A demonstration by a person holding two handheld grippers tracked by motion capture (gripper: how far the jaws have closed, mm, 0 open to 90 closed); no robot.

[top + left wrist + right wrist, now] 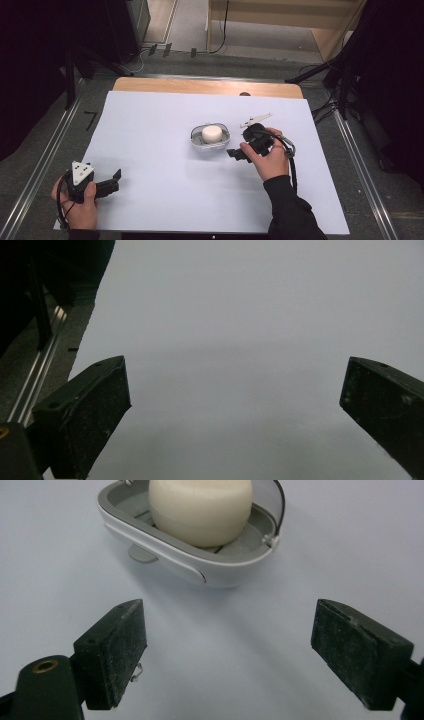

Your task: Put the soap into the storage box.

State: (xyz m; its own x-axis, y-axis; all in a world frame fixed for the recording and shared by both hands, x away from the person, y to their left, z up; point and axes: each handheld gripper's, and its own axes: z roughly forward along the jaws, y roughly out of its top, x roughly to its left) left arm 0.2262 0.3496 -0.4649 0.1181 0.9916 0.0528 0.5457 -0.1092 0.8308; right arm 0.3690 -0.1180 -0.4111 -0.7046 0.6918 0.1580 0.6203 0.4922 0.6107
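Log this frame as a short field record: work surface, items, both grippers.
surface: white sheet covering a wooden table
dish: grey-and-white oval soap dish, near the sheet's middle
contents: cream round soap bar sitting in the dish
other item: small white object beyond the right hand, too small to identify
right gripper: jaws apart, nothing between them, aimed at the dish, not touching it
left gripper: jaws wide apart over bare sheet, at the near left corner, holding nothing

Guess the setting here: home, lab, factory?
Probably a lab or recording studio, not a home. The table has a plain white cover, black curtains hang at both sides, and metal rails and loose cables run along the floor.
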